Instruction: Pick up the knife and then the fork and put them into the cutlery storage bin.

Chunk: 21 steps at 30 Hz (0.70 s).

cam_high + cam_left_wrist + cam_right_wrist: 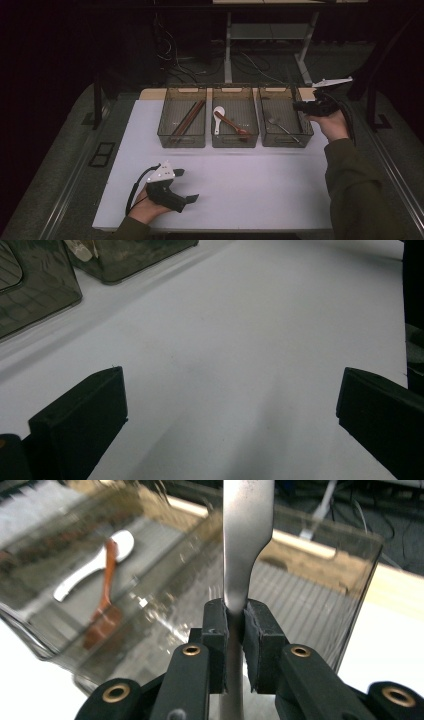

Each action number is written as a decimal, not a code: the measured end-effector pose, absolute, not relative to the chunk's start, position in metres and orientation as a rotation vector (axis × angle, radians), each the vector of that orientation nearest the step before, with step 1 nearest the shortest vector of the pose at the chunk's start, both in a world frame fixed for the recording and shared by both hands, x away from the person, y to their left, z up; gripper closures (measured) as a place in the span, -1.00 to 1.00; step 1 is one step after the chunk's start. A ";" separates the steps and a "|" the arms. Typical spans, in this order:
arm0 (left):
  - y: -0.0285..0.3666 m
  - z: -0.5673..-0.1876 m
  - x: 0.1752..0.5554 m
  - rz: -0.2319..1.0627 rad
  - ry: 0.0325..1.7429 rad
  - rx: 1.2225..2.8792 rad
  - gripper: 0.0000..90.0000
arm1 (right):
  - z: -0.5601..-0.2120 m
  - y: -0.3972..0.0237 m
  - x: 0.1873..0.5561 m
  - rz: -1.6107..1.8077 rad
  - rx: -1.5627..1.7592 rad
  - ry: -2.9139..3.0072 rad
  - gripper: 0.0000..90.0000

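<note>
My right gripper [234, 620] is shut on a flat metal utensil [247, 530], pinching its narrow part; the wider end rises out of the top of the right gripper view, so I cannot tell what kind it is. In the high view the right gripper [301, 106] hangs over the right-hand smoky plastic bin [305, 136], where another metal utensil [283, 128] lies. The left gripper [186, 185] rests on the white table [260, 185] at the front left, jaws wide apart with nothing between them [230, 405].
Three bins stand in a row at the back. The left bin [162, 134] holds brown chopsticks [189, 119]. The middle bin [235, 145] holds a white spoon [218, 115] and a brown wooden spoon [233, 125]. Behind the table are desk legs and cables.
</note>
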<state>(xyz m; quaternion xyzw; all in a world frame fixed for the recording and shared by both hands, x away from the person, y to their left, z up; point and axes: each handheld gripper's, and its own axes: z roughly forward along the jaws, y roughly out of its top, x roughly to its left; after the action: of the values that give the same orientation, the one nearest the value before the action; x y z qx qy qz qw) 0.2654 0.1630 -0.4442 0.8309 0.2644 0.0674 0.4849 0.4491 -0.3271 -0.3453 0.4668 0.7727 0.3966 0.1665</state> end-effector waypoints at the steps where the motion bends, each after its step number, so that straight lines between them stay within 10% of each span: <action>1: 0.163 -0.444 0.265 0.164 0.644 2.022 -1.00 | -0.348 -0.327 0.451 1.109 1.340 2.208 0.78; 21: 0.162 -0.445 0.265 0.156 0.637 2.033 -1.00 | -0.384 -0.317 0.480 0.813 1.506 2.400 0.77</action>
<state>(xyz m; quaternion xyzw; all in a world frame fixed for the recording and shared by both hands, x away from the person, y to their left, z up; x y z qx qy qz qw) 0.2653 0.1618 -0.4448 0.8340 0.2614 0.0639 0.4817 0.4802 -0.3174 -0.3838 0.5084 0.8104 0.2745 0.0967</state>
